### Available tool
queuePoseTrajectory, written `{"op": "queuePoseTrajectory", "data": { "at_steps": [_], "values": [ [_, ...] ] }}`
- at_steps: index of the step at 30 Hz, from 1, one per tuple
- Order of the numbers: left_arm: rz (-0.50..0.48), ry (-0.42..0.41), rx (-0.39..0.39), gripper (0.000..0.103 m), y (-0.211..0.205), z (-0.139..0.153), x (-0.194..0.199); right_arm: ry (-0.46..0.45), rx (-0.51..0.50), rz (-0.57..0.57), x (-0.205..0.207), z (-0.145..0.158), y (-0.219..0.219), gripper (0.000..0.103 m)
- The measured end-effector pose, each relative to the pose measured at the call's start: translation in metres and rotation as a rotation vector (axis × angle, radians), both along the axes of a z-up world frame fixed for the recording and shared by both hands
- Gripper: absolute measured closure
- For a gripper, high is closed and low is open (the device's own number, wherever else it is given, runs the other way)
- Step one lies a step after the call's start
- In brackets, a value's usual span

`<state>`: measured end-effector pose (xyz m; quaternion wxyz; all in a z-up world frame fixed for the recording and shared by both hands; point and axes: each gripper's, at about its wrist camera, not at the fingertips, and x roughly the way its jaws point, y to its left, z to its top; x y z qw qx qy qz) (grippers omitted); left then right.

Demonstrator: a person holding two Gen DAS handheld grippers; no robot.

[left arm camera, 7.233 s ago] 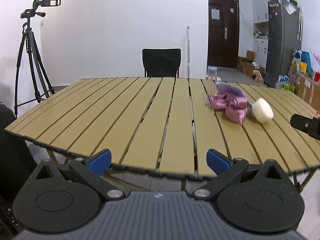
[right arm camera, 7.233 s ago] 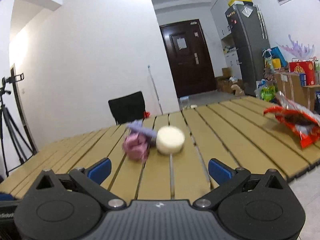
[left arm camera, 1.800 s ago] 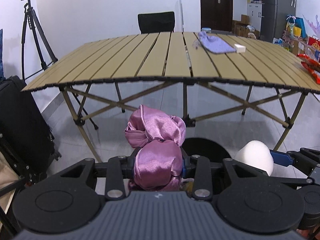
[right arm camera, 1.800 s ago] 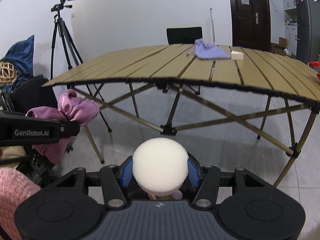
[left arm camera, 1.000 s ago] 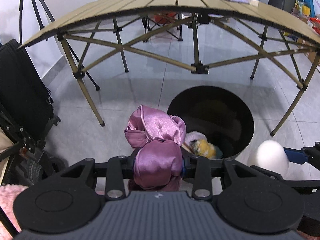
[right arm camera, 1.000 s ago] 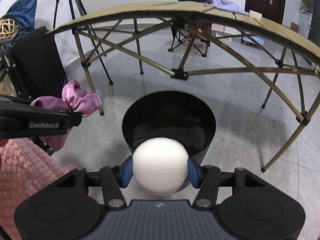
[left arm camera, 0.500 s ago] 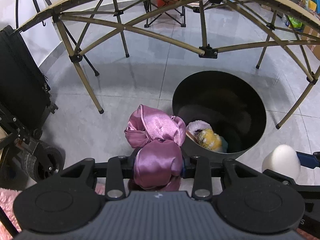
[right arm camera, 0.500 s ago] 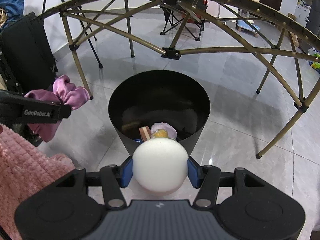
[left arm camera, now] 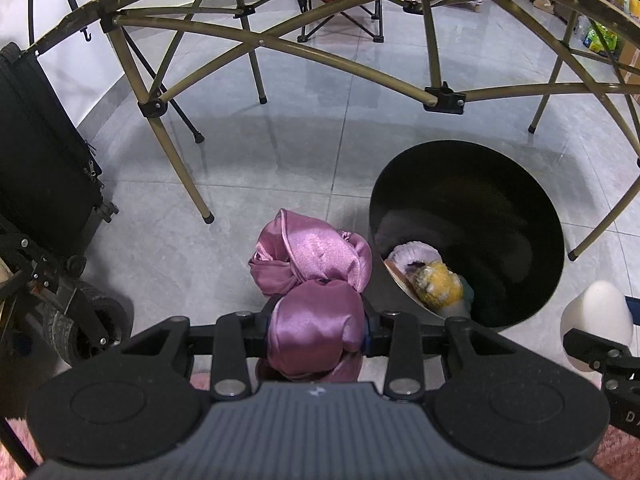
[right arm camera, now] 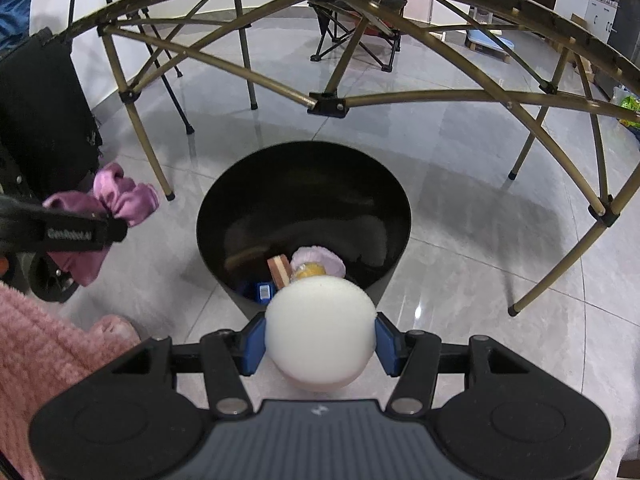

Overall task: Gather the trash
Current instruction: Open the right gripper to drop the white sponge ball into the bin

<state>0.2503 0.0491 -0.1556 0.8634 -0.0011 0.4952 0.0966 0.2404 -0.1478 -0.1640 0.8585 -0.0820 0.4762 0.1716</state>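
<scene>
My left gripper (left arm camera: pixel 316 320) is shut on a crumpled pink satin cloth (left arm camera: pixel 312 264) and holds it above the floor, just left of a black round trash bin (left arm camera: pixel 500 184). My right gripper (right arm camera: pixel 320 340) is shut on a white foam puck (right arm camera: pixel 320 332) and holds it at the bin's near rim (right arm camera: pixel 304 148). The bin holds several pieces of trash, among them a yellow and lilac fuzzy item (right arm camera: pixel 316 264). The cloth (right arm camera: pixel 120 196) and left gripper also show at the left of the right wrist view. The puck (left arm camera: pixel 596 308) shows at the right edge of the left wrist view.
The folding table's tan metal legs and struts (right arm camera: pixel 328 100) arch over the bin. A black suitcase (left arm camera: pixel 36 152) and a wheeled cart stand at the left. A folding chair (right arm camera: pixel 356 40) is behind the table. A pink fuzzy sleeve (right arm camera: pixel 52 360) is at the lower left.
Both grippers have moved down and closer to the bin with their loads still held. The bin now looks larger, and its contents show more.
</scene>
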Motion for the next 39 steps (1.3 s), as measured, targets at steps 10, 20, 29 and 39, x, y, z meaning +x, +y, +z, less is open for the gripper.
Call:
{"op": "queuePoseTrajectory", "data": {
  "at_steps": [10,20,29,39],
  "values": [
    [0.023,-0.008,-0.019,0.066,0.013,0.003,0.019,-0.003,-0.029,0.037,0.035,-0.001,0.022,0.049],
    [0.065,-0.032,-0.03,0.066,0.032,0.01,0.049,-0.024,-0.027,0.053,0.081,-0.002,0.051,0.049],
    [0.089,-0.04,-0.031,0.066,0.043,0.01,0.064,-0.027,-0.022,0.012,0.106,-0.009,0.059,0.049],
    [0.096,-0.029,-0.013,0.066,0.047,0.004,0.06,-0.033,-0.01,-0.015,0.11,-0.012,0.058,0.014]
  ]
}}
